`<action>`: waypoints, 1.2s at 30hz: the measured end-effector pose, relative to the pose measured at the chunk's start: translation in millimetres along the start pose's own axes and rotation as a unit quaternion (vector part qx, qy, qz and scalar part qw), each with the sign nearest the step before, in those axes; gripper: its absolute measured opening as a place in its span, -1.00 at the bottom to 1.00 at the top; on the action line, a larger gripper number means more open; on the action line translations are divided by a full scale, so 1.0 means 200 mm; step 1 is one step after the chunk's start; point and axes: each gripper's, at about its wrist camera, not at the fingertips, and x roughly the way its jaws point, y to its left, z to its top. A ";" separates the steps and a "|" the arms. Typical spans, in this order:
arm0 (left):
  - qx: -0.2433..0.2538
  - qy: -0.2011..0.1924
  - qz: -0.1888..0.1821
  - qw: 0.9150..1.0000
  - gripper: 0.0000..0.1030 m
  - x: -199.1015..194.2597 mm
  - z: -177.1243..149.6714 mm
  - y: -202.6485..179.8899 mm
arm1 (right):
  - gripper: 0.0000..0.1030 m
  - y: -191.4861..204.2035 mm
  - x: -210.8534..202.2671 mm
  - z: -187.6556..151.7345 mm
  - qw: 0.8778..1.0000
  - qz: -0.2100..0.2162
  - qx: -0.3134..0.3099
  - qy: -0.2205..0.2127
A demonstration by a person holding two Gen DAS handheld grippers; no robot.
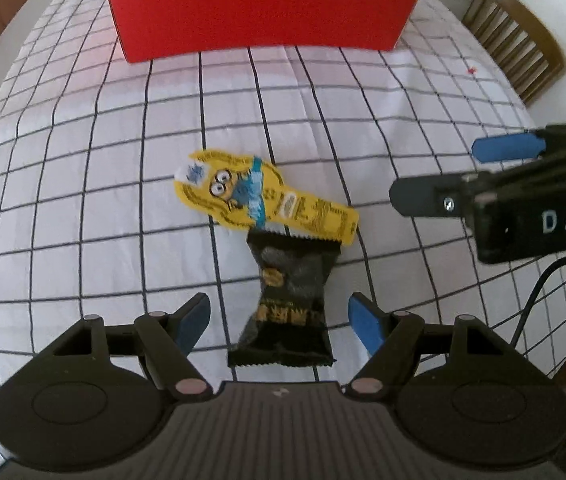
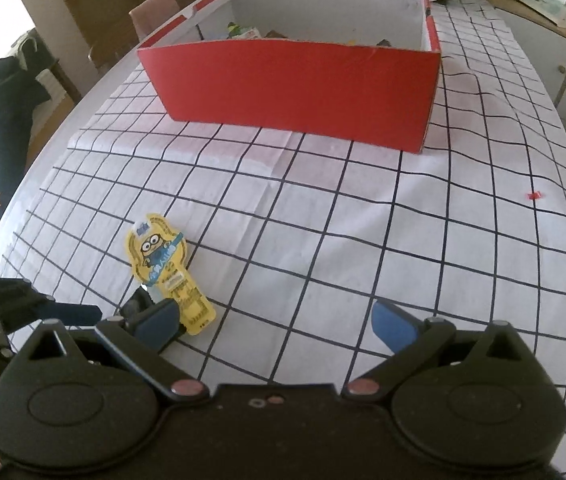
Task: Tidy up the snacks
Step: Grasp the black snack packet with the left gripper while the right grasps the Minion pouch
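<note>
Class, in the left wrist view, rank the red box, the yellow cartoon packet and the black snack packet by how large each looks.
1. red box
2. and 3. yellow cartoon packet and black snack packet: they look alike, and the black one lies nearer the camera, so no ranking.

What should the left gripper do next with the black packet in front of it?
Probably lower the left gripper a little further and close on the black packet. Its jaws stand open on either side of the packet, which lies flat on the tablecloth, its far end overlapping the yellow packet. The red box waits beyond.
</note>
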 end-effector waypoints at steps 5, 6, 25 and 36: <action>0.011 -0.005 0.011 1.000 0.30 0.02 0.00 -0.04 | 0.98 -0.01 0.02 0.00 1.000 0.004 -0.004 0.004; 0.011 -0.003 0.012 1.000 0.23 0.02 0.00 -0.04 | 0.98 -0.01 0.02 0.00 1.000 0.004 -0.005 0.004; -0.068 -0.017 0.034 0.997 -0.34 -0.02 -0.01 0.18 | 0.97 0.22 0.15 0.07 0.997 0.020 -0.068 0.014; -0.124 -0.029 0.054 0.990 -0.35 -0.08 -0.03 0.42 | 0.77 0.45 0.31 0.11 0.992 0.007 -0.127 0.023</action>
